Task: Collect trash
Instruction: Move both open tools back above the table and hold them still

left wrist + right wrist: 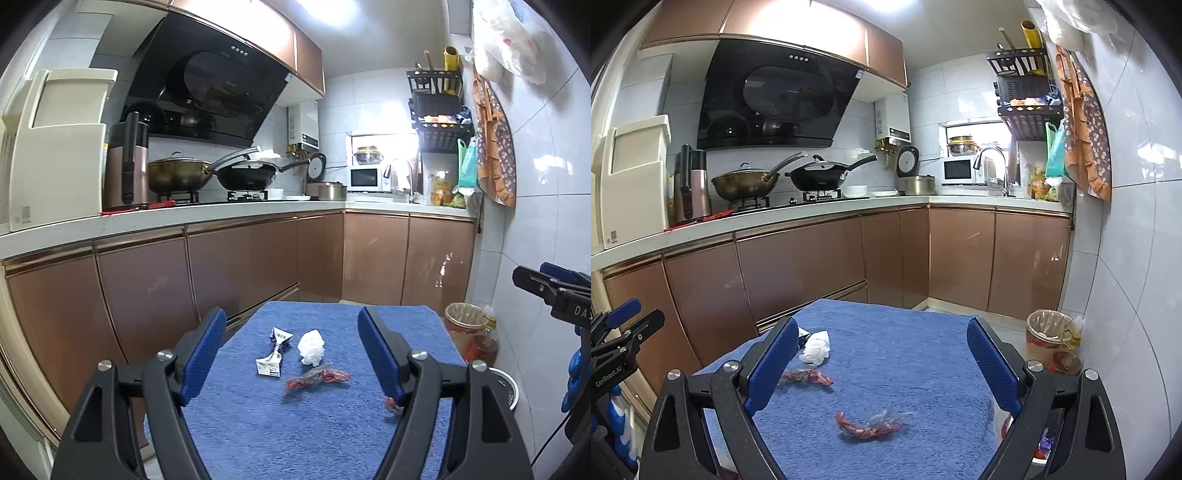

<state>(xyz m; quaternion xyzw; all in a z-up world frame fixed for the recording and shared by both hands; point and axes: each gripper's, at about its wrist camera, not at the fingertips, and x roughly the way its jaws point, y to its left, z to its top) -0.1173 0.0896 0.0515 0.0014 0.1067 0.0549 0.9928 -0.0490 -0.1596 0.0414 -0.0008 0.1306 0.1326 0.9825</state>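
Red-and-clear crinkled plastic wrapper (868,426) lies flat on the blue towelling cloth (905,350) that covers the worktop, directly ahead of the right gripper (882,373) and between the lines of its two blue-padded fingers. Its long axis runs roughly side to side, across the gripper's line of approach rather than along it. The right gripper's jaws stand wide apart with nothing between the pads.

A second red-and-clear twisted wrapper (317,378) lies further left on the cloth. Beyond it sit a crumpled white tissue ball (311,347) and a flattened white-and-black paper carton (274,354), side by side but apart. These three lie ahead of the left gripper (291,354), which is also spread open and empty, so by my reading each hand is nearer to its own share of the litter.

A bin lined with a tan plastic bag (1049,328) stands on the floor off the worktop's far right corner, against the white tiled wall, nearer the right hand. Copper-coloured kitchen cabinets run behind.
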